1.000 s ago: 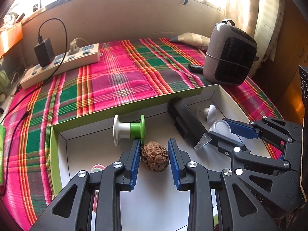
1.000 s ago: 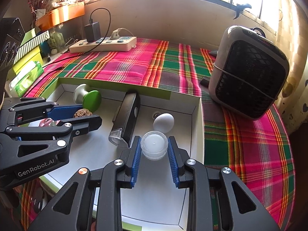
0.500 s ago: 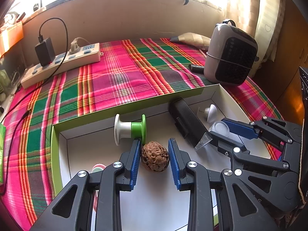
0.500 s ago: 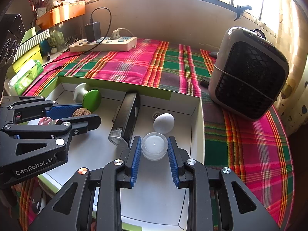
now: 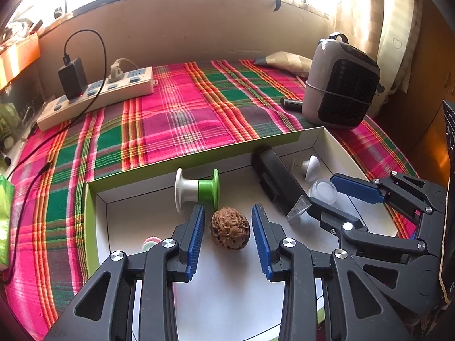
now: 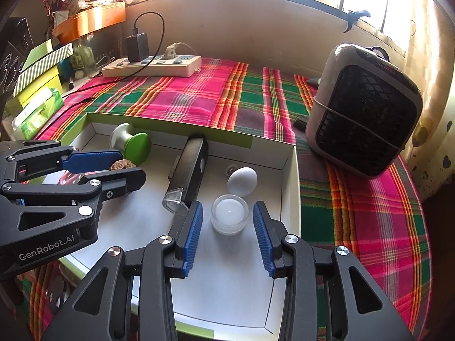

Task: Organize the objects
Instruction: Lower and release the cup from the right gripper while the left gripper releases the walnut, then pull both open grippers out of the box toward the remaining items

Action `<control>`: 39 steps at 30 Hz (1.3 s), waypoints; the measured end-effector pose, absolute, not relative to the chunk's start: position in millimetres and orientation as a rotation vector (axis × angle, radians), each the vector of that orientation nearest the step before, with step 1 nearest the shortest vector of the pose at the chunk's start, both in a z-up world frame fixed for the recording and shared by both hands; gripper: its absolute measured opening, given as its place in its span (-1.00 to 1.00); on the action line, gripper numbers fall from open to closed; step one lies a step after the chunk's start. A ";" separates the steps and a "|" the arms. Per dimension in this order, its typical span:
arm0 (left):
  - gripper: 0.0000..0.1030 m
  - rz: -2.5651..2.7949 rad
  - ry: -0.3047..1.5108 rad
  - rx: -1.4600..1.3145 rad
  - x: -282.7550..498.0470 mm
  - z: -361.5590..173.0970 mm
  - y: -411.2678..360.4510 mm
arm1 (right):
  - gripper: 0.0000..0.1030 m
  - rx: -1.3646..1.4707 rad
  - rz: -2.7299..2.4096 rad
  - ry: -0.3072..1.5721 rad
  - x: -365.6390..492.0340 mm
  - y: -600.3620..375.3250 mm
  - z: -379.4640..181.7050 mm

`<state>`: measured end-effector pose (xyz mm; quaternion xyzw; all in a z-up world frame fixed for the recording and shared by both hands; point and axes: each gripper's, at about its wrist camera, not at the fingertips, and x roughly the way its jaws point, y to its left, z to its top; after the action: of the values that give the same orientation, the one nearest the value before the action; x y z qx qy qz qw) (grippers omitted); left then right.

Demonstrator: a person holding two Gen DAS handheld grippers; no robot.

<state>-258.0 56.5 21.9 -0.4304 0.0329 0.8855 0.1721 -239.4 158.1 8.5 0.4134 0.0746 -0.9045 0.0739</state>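
Left wrist view: brown wrinkled walnut [image 5: 230, 230] (on the white box [image 5: 159, 196] floor) between parted, non-touching blue fingers [image 5: 196, 238], just opening.

The left gripper [image 5: 227, 227] is a matte black plastic frame of angular linkage arms with triangular cut-outs, joined by round silver pivot screws. Each of its two fingers [image 5: 196, 238] ends in a long, ribbed blue pad set into the black tip. The right gripper [image 6: 227, 230] is built the same way: black arms, silver screw heads at the joints, and blue ridged pads on the fingers [image 6: 263, 238]. Seen from the right wrist camera, the left gripper's side bears pale lettering reading "GenRobot.AI" and smaller dark screws along its links.
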 end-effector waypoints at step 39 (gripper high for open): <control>-0.33 2.617 0.050 -1.086 -175.2 54.6 33.6 | -0.11 1.100 -2.783 0.102 -173.0 149.1 37.3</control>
<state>-175.2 33.6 54.6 -0.3789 0.0174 0.9125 0.1534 -173.0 149.1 37.3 0.3663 0.0340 -0.9270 0.0734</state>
